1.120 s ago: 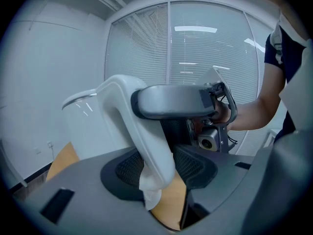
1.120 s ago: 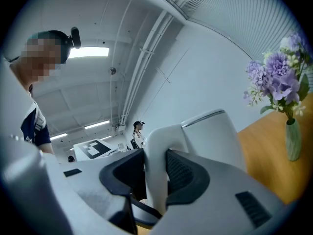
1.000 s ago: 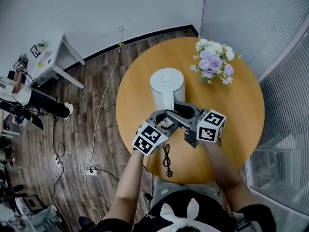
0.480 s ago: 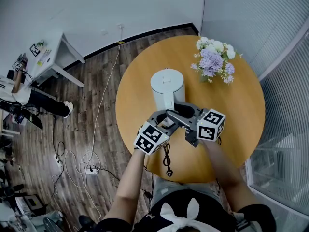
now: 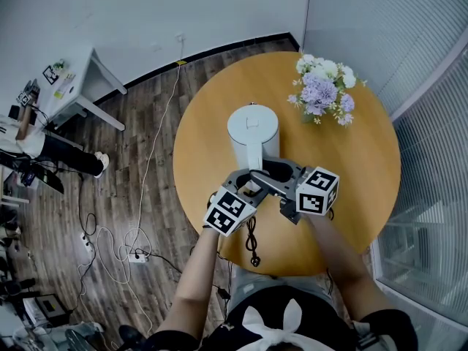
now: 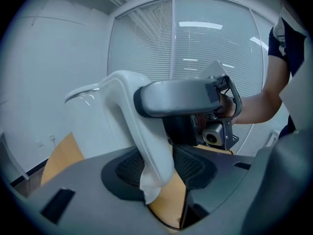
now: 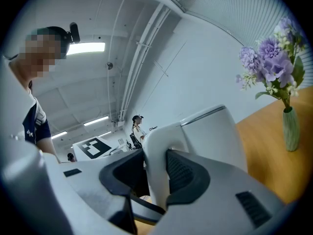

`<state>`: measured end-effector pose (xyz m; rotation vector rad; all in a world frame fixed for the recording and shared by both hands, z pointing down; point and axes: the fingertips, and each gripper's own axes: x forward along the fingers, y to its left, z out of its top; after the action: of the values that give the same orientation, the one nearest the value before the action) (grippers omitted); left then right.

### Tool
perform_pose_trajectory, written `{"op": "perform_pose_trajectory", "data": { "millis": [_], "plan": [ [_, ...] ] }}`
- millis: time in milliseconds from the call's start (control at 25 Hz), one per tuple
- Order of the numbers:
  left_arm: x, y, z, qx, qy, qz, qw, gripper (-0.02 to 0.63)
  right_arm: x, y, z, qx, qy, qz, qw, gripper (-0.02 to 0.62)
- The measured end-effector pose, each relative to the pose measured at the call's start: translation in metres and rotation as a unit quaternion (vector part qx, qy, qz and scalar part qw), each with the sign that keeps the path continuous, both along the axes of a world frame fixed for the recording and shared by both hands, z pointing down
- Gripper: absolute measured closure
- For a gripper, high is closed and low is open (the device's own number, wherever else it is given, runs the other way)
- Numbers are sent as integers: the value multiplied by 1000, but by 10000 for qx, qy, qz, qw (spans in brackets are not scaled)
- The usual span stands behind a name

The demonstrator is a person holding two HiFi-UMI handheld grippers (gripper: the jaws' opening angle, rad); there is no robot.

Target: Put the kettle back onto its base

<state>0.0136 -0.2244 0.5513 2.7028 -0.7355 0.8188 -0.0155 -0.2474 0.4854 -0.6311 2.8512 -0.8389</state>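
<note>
A white plastic electric kettle [image 5: 253,130] is standing upright near the middle of a round wooden table [image 5: 365,174]. The left gripper [image 6: 156,169] is clamping the lower part of its curved white handle [image 6: 151,146], and the right gripper [image 7: 156,173] is pinching the upper part from the opposite side. A black power cord [image 5: 253,243] is trailing toward the table's near edge. The base cannot be made out beneath the kettle and grippers. The step probably calls for keeping the kettle level, lowering it straight down, and releasing only once it is sitting flat. Compared with a second earlier, almost nothing is changing: the kettle and both grips are staying put.
</note>
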Motion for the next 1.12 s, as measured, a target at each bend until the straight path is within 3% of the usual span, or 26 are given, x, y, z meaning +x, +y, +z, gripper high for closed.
{"op": "perform_pose_trajectory", "data": {
  "millis": [120,1120],
  "plan": [
    [-1,1,9,8,-116,-19,9999,410,0,3,6,-14,32,-32,10000,440],
    [-3,31,14,-107,59,-393,9992,431,0,39,9,104,344,-154,9992,439]
  ]
}}
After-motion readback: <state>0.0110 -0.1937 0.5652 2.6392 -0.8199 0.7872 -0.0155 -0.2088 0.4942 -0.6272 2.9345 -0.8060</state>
